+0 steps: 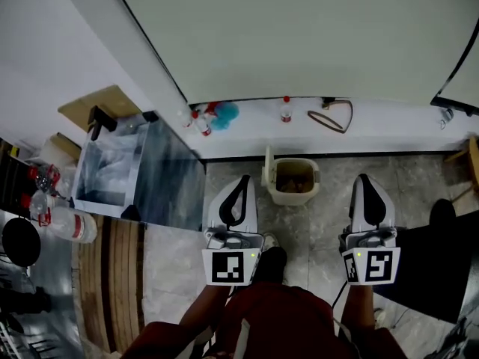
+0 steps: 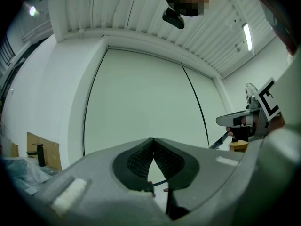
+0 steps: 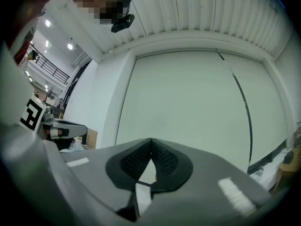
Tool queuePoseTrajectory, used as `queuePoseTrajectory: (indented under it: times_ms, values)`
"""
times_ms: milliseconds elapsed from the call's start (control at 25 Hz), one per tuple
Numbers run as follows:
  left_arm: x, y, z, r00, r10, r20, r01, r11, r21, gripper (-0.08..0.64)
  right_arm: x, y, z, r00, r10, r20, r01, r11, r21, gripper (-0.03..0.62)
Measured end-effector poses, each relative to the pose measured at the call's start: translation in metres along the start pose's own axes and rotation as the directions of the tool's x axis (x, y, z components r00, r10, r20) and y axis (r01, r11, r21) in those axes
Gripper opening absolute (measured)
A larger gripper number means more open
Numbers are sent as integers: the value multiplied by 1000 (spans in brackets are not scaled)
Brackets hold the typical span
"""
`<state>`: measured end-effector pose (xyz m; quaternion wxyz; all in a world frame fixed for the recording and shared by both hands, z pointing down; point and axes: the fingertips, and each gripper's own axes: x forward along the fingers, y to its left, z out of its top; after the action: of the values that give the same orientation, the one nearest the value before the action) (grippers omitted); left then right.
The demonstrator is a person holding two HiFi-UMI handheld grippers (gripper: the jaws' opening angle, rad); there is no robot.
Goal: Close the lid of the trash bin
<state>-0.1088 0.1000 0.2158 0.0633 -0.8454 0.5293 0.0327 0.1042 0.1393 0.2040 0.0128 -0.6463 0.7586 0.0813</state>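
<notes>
The left claw point(image 1: 245, 179) and right claw point(image 1: 364, 178) are each pressed together and empty, probably ready to nudge. The trash bin point(image 1: 316, 182) sits on the floor ahead, between them, with its lid point(image 1: 267, 167) upright nearer the left claw.

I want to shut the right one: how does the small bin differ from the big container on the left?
The small bin is cream, the big container dark grey and far larger. The small bin has a lid standing upright at its left; the big container shows none. The small bin holds brownish stuff, the big container clear plastic. Both are open on top.
</notes>
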Motion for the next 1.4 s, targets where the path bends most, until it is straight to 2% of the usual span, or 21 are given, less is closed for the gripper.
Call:
queuePoseTrajectory:
  times_ms: [360,480,640,1080,1240,1400]
  values:
    - [70,67,-30,996,66,-56,-68,997,-33,6,113,14,-18,997,68,-34,-68,998,4,0]
    - [87,85,-42,994,83,-74,-87,995,-47,6,140,18,-28,995,86,-55,-86,996,-2,0]
    - [104,99,-64,990,86,-108,-90,996,-27,6,165,24,-42,992,101,-81,-102,995,0,0]
    - [138,97,-130,967,112,-227,-125,991,-45,6,205,10,-94,976,157,-153,-152,987,43,0]
    - [153,84,-153,954,134,-267,-151,987,-46,6,222,-8,-116,966,193,-171,-182,980,78,0]
    - [168,71,-183,931,158,-328,-177,984,-28,6,237,-24,-147,952,233,-201,-219,972,89,0]
